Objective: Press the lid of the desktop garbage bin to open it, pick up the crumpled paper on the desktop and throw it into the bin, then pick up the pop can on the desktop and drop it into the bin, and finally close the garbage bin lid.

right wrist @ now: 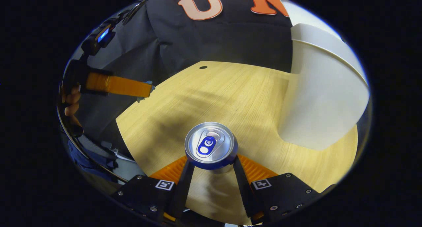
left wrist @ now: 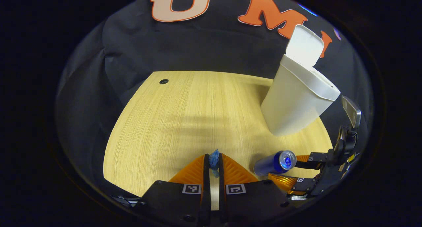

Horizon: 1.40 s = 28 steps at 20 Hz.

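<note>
Left hand-held gripper [left wrist: 214,162]: its two fingers are standing almost closed, pinching the blue crumpled paper [left wrist: 214,160] between them, above the near edge of the desk [left wrist: 184,115].
Right hand-held gripper [right wrist: 211,169]: its fingers are pressing on both sides of the pop can [right wrist: 211,145], so it is gripping the can; the can's top with the blue tab is facing the camera.
Pop can in the left gripper view: it is lying sideways in the right hand-held gripper [left wrist: 296,169], near the base of the bin.
Garbage bin [left wrist: 296,101]: white, standing on the desk's far right part, with its lid [left wrist: 305,45] standing open and upright.
Person's hand [right wrist: 71,103]: it is holding the left hand-held gripper [right wrist: 146,88] at the left side of the right gripper view.
</note>
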Available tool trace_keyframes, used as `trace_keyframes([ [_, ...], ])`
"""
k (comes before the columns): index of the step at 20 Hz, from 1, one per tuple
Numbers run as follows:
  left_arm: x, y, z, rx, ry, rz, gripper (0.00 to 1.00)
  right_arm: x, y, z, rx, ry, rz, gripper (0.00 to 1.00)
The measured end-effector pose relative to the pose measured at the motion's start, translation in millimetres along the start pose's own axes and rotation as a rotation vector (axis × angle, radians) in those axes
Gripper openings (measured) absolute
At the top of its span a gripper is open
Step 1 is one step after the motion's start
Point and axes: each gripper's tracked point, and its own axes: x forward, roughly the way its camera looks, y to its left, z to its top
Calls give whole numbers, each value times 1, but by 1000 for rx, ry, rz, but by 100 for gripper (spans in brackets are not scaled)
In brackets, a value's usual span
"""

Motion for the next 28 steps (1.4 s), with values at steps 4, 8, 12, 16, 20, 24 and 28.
trace_keyframes([
  [4,-1,-27,29,51,-39,-56,7,-3,-3,2,23,-14,-51,71],
  [8,2,-52,53,99,-76,-108,13,-5,-5,4,48,-25,-96,71],
  [12,0,-83,85,144,-120,-167,13,-4,-5,0,83,-35,-124,71],
  [16,-2,-115,117,168,-169,-238,13,-6,-7,-1,136,-43,-161,71],
  [20,-9,-148,148,224,-228,-290,13,-8,-11,-1,168,-54,-202,71],
  [24,-9,-179,166,270,-273,-335,13,-10,-13,-1,206,-61,-238,71],
  [28,-7,-214,178,306,-296,-376,13,-12,-17,-2,248,-73,-278,71],
])
